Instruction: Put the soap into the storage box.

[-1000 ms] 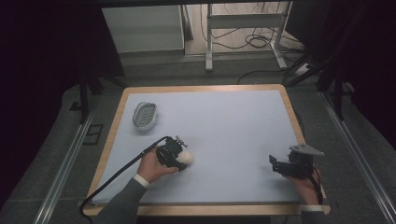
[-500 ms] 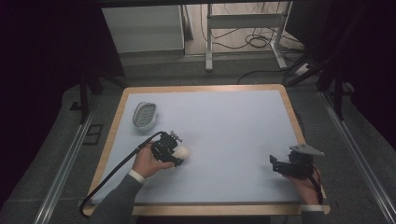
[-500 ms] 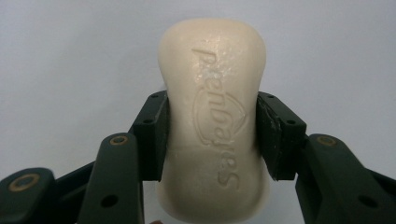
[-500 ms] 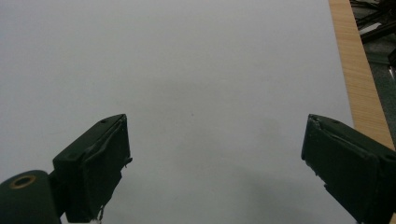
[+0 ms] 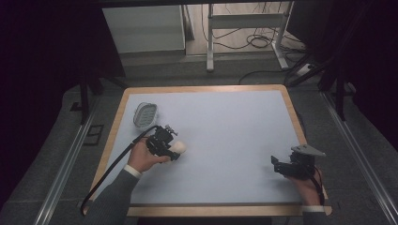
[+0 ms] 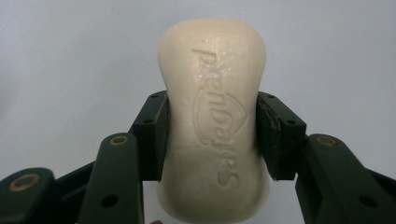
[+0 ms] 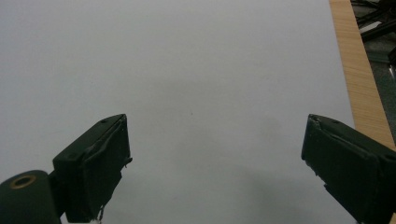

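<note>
We saw the left gripper pinching a cream soap bar across its middle, near the left edge of the desk, just in front of the soap dish. The right gripper sat spread wide, nothing between its jaws, near the desk's front right corner.

Dim room, dark at the edges; the pale grey matte table mat is evenly lit from above; a soft shadow lies beneath the right black two-jaw gripper; its near jaws look slightly blurred.
</note>
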`<control>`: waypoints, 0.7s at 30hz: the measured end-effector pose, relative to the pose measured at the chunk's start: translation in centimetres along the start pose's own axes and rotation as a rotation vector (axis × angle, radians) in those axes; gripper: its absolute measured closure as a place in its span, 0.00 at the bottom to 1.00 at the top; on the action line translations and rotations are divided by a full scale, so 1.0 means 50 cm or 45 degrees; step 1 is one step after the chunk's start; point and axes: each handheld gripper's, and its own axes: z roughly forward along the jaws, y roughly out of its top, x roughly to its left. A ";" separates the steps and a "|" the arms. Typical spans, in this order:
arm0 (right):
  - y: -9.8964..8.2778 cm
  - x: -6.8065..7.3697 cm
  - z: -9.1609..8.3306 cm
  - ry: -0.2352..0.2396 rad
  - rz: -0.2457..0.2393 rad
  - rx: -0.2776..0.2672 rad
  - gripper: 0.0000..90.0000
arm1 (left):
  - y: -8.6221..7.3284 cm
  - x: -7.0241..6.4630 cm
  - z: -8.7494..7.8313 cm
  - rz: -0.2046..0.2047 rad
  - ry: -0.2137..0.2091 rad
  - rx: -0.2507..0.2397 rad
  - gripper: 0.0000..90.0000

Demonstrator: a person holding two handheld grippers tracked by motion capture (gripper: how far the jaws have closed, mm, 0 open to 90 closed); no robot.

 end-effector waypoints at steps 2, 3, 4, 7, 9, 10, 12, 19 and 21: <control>0.000 0.000 0.000 -0.001 0.000 0.001 0.09 | 0.001 0.003 -0.002 -0.003 0.001 0.001 0.55; 0.000 0.000 0.000 0.000 0.000 0.000 0.09 | 0.001 0.005 -0.004 -0.005 0.004 -0.001 0.55; 0.000 0.000 0.000 -0.001 0.000 0.001 0.09 | 0.002 0.006 -0.005 -0.007 0.004 -0.002 0.55; 0.000 -0.001 0.000 -0.002 0.001 0.002 0.09 | 0.003 0.010 -0.009 -0.012 0.006 -0.005 0.55; -0.001 -0.001 0.000 -0.003 0.001 0.002 0.09 | 0.004 0.013 -0.011 -0.013 0.008 -0.007 0.55; -0.001 -0.002 0.000 -0.006 0.002 0.001 0.09 | 0.005 0.015 -0.013 -0.013 0.008 -0.006 0.55; -0.001 -0.002 0.001 -0.007 0.002 0.002 0.09 | 0.006 0.018 -0.015 -0.015 0.011 -0.009 0.55; -0.002 -0.003 0.002 -0.006 0.004 0.009 0.09 | 0.009 0.025 -0.022 -0.024 0.020 -0.028 0.55; -0.002 -0.003 0.002 -0.007 0.004 0.009 0.09 | 0.009 0.027 -0.024 -0.024 0.021 -0.028 0.55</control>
